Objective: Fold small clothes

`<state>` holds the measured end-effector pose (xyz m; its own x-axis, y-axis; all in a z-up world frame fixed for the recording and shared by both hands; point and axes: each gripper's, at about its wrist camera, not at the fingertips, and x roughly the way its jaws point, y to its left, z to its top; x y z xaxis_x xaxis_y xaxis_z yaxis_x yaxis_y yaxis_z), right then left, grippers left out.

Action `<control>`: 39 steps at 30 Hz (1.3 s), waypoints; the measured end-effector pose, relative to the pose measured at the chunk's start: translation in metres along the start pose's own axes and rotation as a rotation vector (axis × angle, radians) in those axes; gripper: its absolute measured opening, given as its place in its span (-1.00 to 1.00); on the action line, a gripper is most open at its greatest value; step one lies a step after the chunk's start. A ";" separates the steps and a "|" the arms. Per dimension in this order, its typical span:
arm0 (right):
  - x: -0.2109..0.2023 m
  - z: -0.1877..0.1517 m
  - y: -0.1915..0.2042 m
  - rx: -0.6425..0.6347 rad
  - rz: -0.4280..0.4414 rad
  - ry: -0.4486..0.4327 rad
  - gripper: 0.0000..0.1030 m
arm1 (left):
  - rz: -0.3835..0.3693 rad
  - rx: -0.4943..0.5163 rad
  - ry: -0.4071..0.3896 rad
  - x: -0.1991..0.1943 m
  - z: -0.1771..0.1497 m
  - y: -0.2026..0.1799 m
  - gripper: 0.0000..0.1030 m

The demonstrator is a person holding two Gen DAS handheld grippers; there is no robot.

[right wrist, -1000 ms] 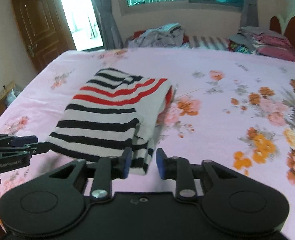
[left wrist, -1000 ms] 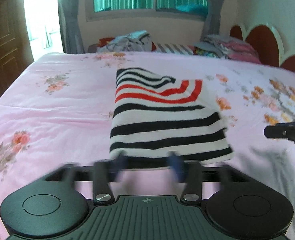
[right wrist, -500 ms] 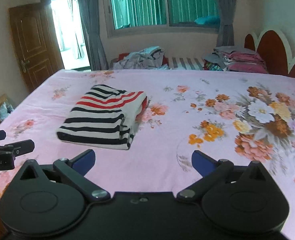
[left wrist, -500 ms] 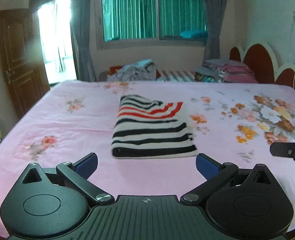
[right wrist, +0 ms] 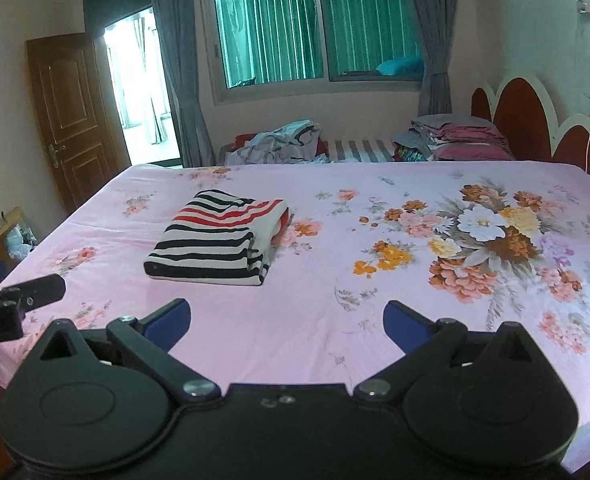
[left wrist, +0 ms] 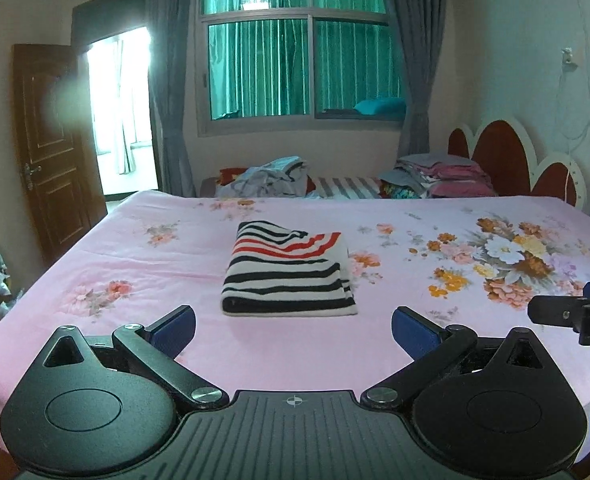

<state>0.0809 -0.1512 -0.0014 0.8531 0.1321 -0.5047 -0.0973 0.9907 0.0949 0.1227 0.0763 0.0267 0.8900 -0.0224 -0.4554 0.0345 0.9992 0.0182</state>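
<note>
A folded striped garment (left wrist: 289, 270), white with black and red stripes, lies flat on the pink floral bed (left wrist: 135, 264); it also shows in the right wrist view (right wrist: 219, 236). My left gripper (left wrist: 293, 326) is open and empty, held back from the garment near the bed's front edge. My right gripper (right wrist: 287, 322) is open and empty, to the right of the garment and well short of it. The right gripper's tip shows at the right edge of the left view (left wrist: 571, 314); the left gripper's tip shows at the left edge of the right view (right wrist: 19, 300).
A heap of unfolded clothes (left wrist: 271, 178) and a stack of folded bedding (left wrist: 443, 176) lie beyond the bed's far edge under the window. A red and white headboard (left wrist: 507, 160) stands at the right. A wooden door (left wrist: 51, 148) stands at the left.
Both grippers opened, let go of the folded garment and pulled back and up from it. The garment stays folded on the bed.
</note>
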 end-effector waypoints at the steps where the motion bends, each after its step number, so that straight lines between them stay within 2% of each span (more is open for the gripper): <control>1: -0.004 0.000 0.000 -0.005 0.001 -0.006 0.99 | 0.001 -0.004 -0.001 -0.003 -0.001 0.001 1.00; 8: -0.015 0.003 0.002 -0.013 0.012 -0.028 0.99 | 0.009 0.009 -0.020 -0.018 -0.001 -0.001 1.00; 17: -0.021 0.015 -0.003 -0.018 0.008 -0.065 0.99 | 0.013 0.018 -0.030 -0.013 0.009 -0.005 1.00; 39: -0.013 0.022 0.002 -0.036 0.019 -0.045 0.99 | 0.020 0.012 -0.030 -0.003 0.014 -0.007 1.00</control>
<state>0.0812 -0.1520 0.0244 0.8731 0.1502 -0.4637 -0.1315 0.9887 0.0727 0.1260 0.0688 0.0407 0.9037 -0.0033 -0.4282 0.0214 0.9991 0.0375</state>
